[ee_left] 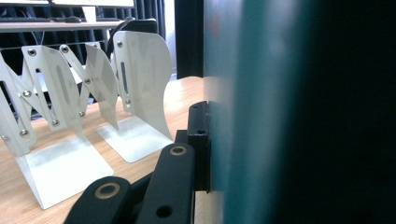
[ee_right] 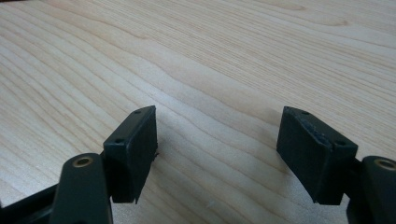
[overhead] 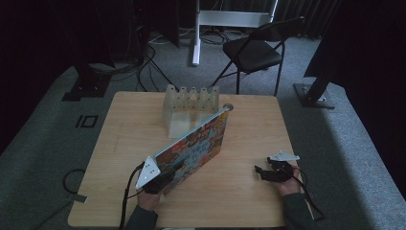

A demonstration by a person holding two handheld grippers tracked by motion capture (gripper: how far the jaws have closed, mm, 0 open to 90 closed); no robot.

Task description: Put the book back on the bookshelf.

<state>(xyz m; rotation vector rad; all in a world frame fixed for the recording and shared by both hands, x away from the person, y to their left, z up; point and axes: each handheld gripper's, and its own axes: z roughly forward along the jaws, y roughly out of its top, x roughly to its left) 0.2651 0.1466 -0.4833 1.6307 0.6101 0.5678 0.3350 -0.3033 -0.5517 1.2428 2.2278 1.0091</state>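
From the high view, nearest me, my left gripper (overhead: 160, 176) has its jaws clamped on the near corner of the sticker-covered book (overhead: 198, 142), which stands tilted across the middle of the desk (overhead: 249, 191), its far end just beside the white rack (overhead: 190, 103), while my right gripper (overhead: 264, 172) rests well apart from it. In the left gripper view one black jaw presses flat against the book's teal face (ee_left: 243, 116), the rack (ee_left: 93, 88) standing beyond. In the right gripper view my jaws stand wide apart over bare desk (ee_right: 210, 60).

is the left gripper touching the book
Touching. In the left gripper view, a black jaw pad of the left gripper lies flat against the book with no gap between them.
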